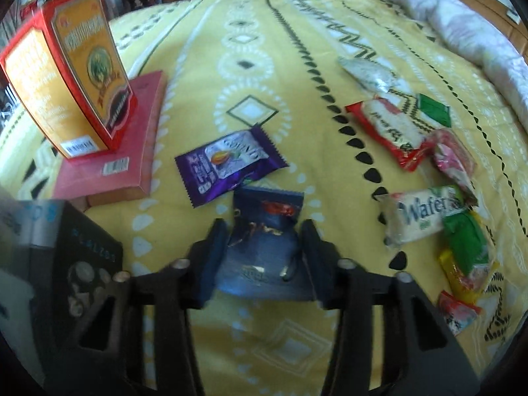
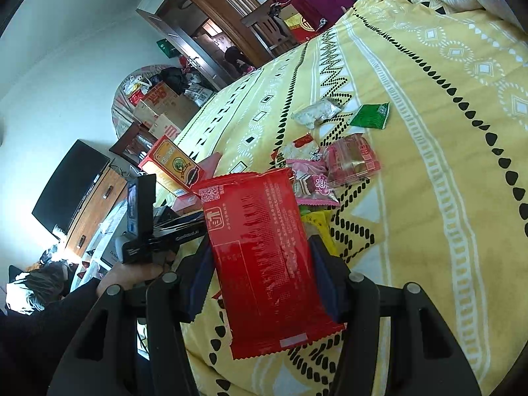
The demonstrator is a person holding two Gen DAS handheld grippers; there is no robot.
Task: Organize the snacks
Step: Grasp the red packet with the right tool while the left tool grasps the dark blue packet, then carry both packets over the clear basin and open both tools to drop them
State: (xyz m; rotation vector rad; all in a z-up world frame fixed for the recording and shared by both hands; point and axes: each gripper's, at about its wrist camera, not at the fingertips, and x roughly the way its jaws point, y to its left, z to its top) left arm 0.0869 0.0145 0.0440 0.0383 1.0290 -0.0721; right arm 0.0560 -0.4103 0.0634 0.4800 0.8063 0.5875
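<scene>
Snacks lie on a yellow patterned bedspread (image 1: 250,49), most in a row to the right of a purple packet (image 1: 227,165). Left tongs (image 1: 264,241): jaws partly closed around a dark blue packet (image 1: 264,247) just in front of the purple one; both pads sit at the packet's sides, appearing to clamp it. Right tongs (image 2: 260,260): clenched on a red wrapper (image 2: 267,257), held above the bedspread.

Left wrist view alone shows the purple packet, the blue packet and a "Wafer" packet (image 1: 419,214). Right wrist view alone shows the red wrapper, a hand (image 2: 135,274) on the other tool, a dark screen (image 2: 69,188) and a wooden wardrobe (image 2: 217,10).

Left of the purple packet, an orange-and-red box (image 1: 66,76) stands upright on a flat pink box (image 1: 125,151). A pale quilt (image 1: 462,23) lies along the bed's far right edge.
</scene>
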